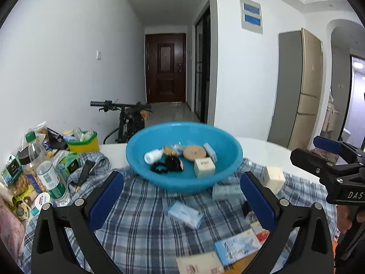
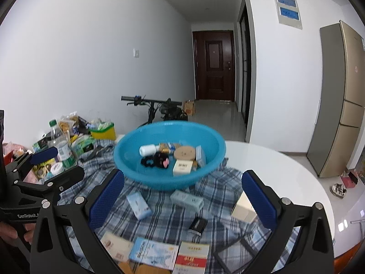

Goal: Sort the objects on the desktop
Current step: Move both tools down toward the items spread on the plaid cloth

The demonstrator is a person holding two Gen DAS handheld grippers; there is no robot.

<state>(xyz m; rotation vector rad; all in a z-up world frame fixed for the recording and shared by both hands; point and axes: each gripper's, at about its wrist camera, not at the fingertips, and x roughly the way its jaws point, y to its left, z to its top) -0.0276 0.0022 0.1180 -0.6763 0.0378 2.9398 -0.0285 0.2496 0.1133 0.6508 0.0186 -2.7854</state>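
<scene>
A blue plastic basin stands on a plaid cloth and holds several small items: a white bottle, a round tan disc, a cream box. Loose boxes lie in front of it: a light blue one, a grey-green one, a cream one. My left gripper hovers open above the cloth, empty. My right gripper is likewise open and empty.
A clutter of bottles, snack packs and a yellow bin crowds the table's left. Flat boxes lie at the near edge. The white round table shows bare at right. A bicycle stands behind.
</scene>
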